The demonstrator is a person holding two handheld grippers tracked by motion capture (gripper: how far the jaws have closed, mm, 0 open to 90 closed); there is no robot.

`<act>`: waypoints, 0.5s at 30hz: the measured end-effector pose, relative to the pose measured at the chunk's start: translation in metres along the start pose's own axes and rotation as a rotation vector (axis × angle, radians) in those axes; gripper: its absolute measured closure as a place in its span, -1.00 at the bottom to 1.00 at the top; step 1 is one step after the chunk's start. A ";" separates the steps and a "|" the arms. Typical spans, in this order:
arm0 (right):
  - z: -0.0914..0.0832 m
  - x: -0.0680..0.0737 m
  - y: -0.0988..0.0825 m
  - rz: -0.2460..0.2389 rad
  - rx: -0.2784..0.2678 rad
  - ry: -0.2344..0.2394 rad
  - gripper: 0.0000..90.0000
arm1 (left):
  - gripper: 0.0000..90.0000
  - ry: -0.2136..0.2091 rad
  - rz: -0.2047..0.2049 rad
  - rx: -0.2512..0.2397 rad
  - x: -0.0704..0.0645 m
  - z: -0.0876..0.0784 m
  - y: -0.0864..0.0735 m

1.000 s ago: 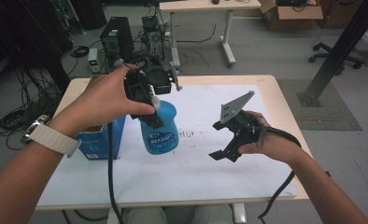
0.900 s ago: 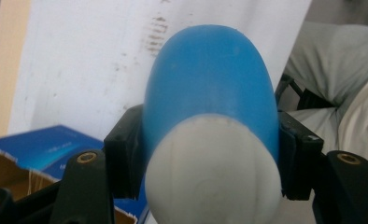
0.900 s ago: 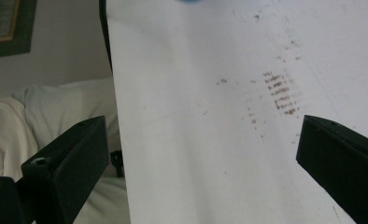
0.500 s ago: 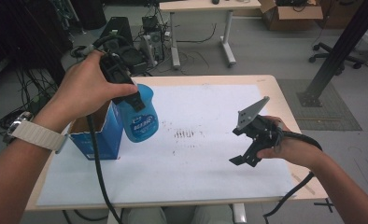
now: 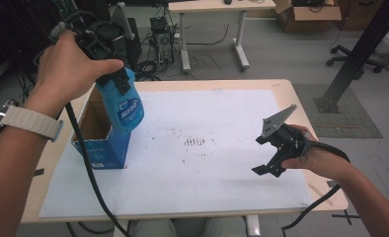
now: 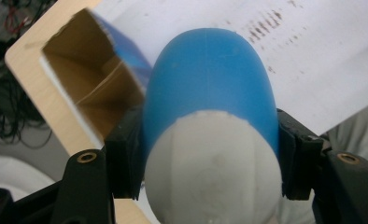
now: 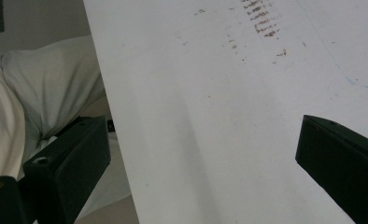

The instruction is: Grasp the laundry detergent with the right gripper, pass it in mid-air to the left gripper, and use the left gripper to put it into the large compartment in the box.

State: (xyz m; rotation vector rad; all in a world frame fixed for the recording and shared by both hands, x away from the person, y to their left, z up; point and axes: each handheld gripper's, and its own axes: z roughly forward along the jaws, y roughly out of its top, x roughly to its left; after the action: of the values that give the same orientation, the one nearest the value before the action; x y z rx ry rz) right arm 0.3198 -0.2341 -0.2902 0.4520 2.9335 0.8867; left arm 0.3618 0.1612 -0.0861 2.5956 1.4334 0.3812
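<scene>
The left claw (image 5: 114, 81) is clamped on a blue bottle (image 5: 123, 106) above the open box (image 5: 101, 148); the right claw (image 5: 266, 155) hangs apart over the counter (image 5: 301, 111).

Environment: probably a lab. Indicators: grey floor, cable bundles (image 5: 153, 64), computer tower (image 5: 159, 27), cardboard boxes (image 5: 308, 10), office chair (image 5: 353, 49).

the blue bottle (image 5: 125, 106) with a white label and white cap end is hanging in the air, tilted, just above the open blue cardboard box (image 5: 99, 133). the box is standing upright at the table's left edge, its top flaps open and its brown inside showing empty.
</scene>
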 end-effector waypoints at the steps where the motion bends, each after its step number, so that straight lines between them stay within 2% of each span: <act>1: 0.000 0.000 -0.001 0.002 0.001 -0.001 -0.94 | -0.15 0.013 -0.043 -0.004 0.007 -0.005 0.000; 2: 0.000 0.000 -0.001 0.002 0.001 -0.001 -0.94 | -0.15 0.013 -0.043 -0.004 0.007 -0.005 0.000; 3: 0.000 -0.001 -0.001 0.003 0.001 -0.001 -0.93 | -0.15 0.020 -0.063 -0.002 0.011 -0.007 0.000; 8: 0.000 -0.001 -0.003 0.006 0.004 -0.002 -0.93 | -0.15 0.069 -0.175 0.003 0.025 -0.015 -0.003; 12: -0.002 -0.001 -0.004 0.007 0.002 -0.004 -0.93 | -0.15 0.079 -0.250 0.003 0.035 -0.019 -0.007; 13: -0.003 -0.001 -0.004 0.007 0.003 -0.004 -0.93 | -0.15 0.083 -0.291 -0.003 0.041 -0.020 -0.009; 15: -0.003 -0.001 -0.004 0.006 0.004 -0.005 -0.93 | -0.15 0.084 -0.301 0.000 0.043 -0.020 -0.010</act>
State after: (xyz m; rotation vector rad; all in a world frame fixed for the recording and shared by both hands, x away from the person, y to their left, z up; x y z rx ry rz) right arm 0.3198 -0.2393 -0.2902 0.4635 2.9314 0.8789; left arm 0.3695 0.2028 -0.0633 2.3363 1.8165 0.4515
